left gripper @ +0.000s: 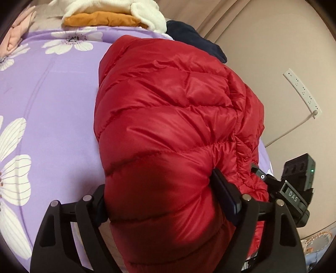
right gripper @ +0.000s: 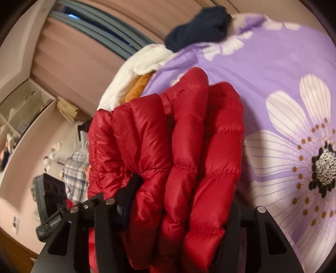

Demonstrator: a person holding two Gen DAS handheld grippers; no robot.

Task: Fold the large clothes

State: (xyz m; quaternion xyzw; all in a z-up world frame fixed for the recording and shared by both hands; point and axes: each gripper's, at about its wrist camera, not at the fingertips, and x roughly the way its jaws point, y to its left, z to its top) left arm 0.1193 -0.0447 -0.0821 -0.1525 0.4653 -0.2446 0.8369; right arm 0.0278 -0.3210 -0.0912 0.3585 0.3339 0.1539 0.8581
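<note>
Left gripper (left gripper: 163, 201) clamps a thick puffy fold of the red down jacket (left gripper: 174, 117), fingers spread wide by the bulk — the jacket lies bunched on the purple floral bedsheet (left gripper: 52, 109) near its right edge, with a white-and-orange clothes pile (left gripper: 109, 14) and a navy garment (left gripper: 193, 37) at the far end. Right gripper (right gripper: 178, 212) pinches several stacked quilted layers of the same jacket at roughly half width, the bundle standing up in front of the sheet — the left gripper's body shows beside it.
</note>
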